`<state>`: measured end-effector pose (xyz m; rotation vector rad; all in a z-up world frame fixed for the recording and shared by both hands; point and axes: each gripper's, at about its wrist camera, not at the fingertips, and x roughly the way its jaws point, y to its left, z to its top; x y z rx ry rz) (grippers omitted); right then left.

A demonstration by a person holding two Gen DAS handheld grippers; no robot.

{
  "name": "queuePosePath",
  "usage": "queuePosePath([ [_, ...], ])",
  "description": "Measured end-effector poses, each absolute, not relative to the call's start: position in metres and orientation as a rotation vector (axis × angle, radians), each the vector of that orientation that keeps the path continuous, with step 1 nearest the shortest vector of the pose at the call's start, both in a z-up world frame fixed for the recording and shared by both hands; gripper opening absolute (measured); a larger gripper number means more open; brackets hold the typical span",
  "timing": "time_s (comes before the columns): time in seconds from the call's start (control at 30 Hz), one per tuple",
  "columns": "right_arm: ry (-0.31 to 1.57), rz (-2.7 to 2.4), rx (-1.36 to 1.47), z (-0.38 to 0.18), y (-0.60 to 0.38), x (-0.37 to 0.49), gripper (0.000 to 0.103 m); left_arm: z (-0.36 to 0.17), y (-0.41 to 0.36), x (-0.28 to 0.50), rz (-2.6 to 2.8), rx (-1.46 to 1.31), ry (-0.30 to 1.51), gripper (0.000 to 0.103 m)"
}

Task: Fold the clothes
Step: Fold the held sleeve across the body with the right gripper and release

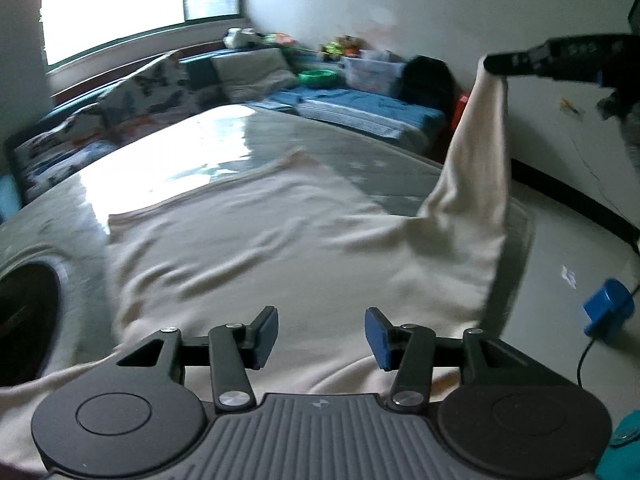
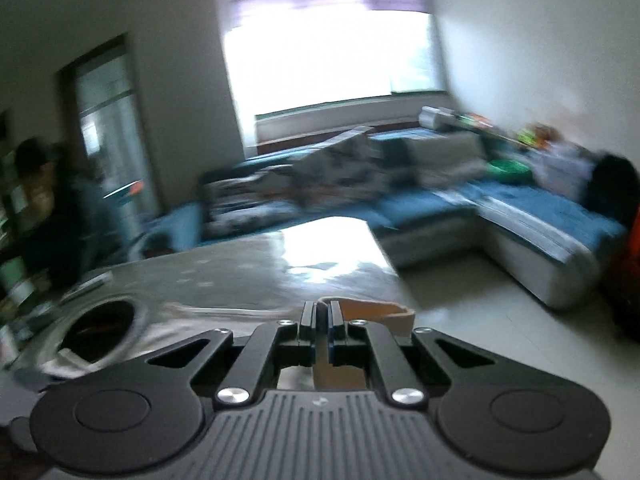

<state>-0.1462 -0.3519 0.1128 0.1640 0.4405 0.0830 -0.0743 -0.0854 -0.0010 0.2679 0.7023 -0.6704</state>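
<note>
The cream cloth [image 1: 256,240] lies spread on the glossy grey surface [image 1: 224,136], directly ahead of your left hand-held gripper [image 1: 321,336] and also under it. Most of the cloth is flat, with soft wrinkles. Its right part is lifted into a tall strip that rises up and to the right of your left hand-held gripper.

At the top of that strip, your right hand-held gripper [image 1: 494,65] pinches the cloth's corner; in the left wrist view its dark fingers are pressed together on the fabric. In the right wrist view the same hand-held gripper [image 2: 322,316] has its two fingers close together, and a fold of the cloth [image 2: 376,312] shows just to the right of the fingertips and below them.

Your left hand-held gripper hangs over the near part of the cloth with its blue pads [image 1: 378,338] well apart and nothing between them. You cannot tell from the pictures whether it touches the fabric.

To the left of your left hand-held gripper there is a dark round hole [image 1: 24,320] in the surface. To its right, on the pale floor [image 1: 568,232], sits a small blue box [image 1: 608,312] with a black cable. Far ahead of both hand-held grippers stands a blue sofa [image 1: 360,108] with patterned cushions [image 1: 152,88], under a bright window [image 1: 120,4].
</note>
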Motion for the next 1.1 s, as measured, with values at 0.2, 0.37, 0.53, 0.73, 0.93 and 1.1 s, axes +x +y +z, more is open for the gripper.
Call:
queuePosePath([
  [0.2,0.476,0.364,0.057,0.126,-0.260,-0.107,0.004,0.002,-0.046,-0.075,-0.583,0.202,0.696,0.054],
  [0.37,0.551,0.512,0.004,0.109,-0.201,-0.080,0.004,-0.004,-0.030,-0.077,-0.537,0.168,0.717,0.054],
  [0.53,0.642,0.606,0.000,0.076,-0.162,-0.066,0.008,-0.007,-0.024,-0.078,-0.515,0.149,0.735,0.054],
  [0.73,0.634,0.579,-0.027,0.078,-0.180,-0.079,0.019,-0.006,-0.020,-0.079,-0.506,0.138,0.735,0.054],
  [0.93,0.712,0.403,-0.096,0.058,-0.234,-0.097,0.019,-0.004,-0.022,-0.078,-0.520,0.127,0.717,0.054],
  [1.1,0.810,0.352,-0.065,0.019,-0.258,-0.110,0.019,-0.004,-0.034,-0.076,-0.557,0.137,0.716,0.054],
])
